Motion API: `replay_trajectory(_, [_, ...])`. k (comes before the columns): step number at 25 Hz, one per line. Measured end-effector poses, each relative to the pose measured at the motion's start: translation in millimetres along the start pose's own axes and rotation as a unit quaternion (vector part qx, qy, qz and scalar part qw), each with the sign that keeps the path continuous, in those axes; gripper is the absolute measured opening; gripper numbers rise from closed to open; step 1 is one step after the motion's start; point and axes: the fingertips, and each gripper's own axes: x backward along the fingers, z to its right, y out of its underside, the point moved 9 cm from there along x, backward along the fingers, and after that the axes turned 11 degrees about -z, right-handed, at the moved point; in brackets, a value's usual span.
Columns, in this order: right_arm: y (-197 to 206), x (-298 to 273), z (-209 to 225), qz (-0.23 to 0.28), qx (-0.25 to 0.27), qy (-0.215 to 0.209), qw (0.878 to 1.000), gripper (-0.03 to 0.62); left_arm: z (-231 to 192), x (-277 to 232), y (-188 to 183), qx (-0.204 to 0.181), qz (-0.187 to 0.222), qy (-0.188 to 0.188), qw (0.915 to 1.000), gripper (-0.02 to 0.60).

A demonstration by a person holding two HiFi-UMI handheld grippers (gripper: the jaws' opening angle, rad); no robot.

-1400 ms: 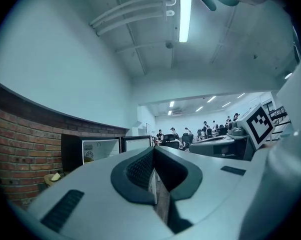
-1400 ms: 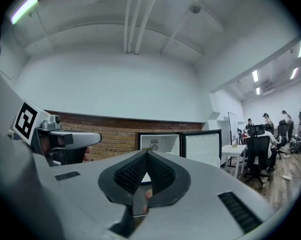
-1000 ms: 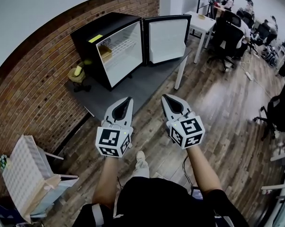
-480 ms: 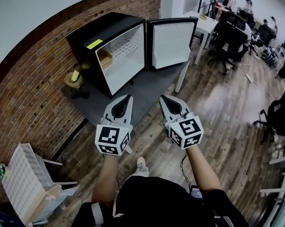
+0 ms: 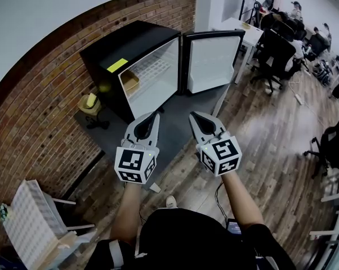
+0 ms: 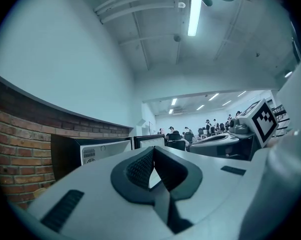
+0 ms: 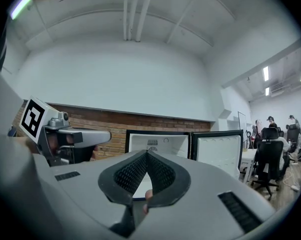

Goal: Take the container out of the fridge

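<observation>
Against the brick wall, on a low grey surface [image 5: 178, 120]:

- One black fridge [image 5: 133, 46] is standing with its one door [image 5: 213, 61] swinging fully open to the right. One yellow sticker [image 5: 117, 65] is sitting on its top.
- One tan container [image 5: 130, 82] is resting inside the fridge, near the left wall, well apart from both tools.
- One yellow object [image 5: 90, 102] is sitting just beside the fridge, on its left. What it is cannot be told.
- One white rack [image 5: 29, 218] is standing on the floor at the lower left.

Tools, two:

- The left tool [image 5: 154, 117] is pointing level toward the fridge. Its jaws are clenching together on nothing.
- The right tool [image 5: 193, 116] is pointing level beside it, its tips likewise meeting, with nothing gripped.
- Two forearms are stretching forward side by side, holding the tools apart from each other, short of the surface's near edge.
</observation>
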Motion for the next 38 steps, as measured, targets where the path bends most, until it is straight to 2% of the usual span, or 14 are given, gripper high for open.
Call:
replay_trajectory(16, [-26.4, -103.1, 0.9, -0.012, 0.017, 0.005, 1.0, 0.04, -91.0, -50.4, 9.6, 0.003, 0.004, 0.009, 0.9999, 0.014])
replay_trajectory(28, [-33.4, -139.4, 18.6, -0.009, 0.013, 0.003, 1.0, 0.04, -108.7, -79.3, 11.8, -0.006, -0.001, 0.017, 0.9998, 0.014])
replay_trajectory(38, [-33.2, -181.8, 46.4, -0.01, 0.007, -0.027, 1.0, 0.04, -115.6, -121.6, 20.2, -0.011, -0.027, 0.018, 0.9994, 0.014])
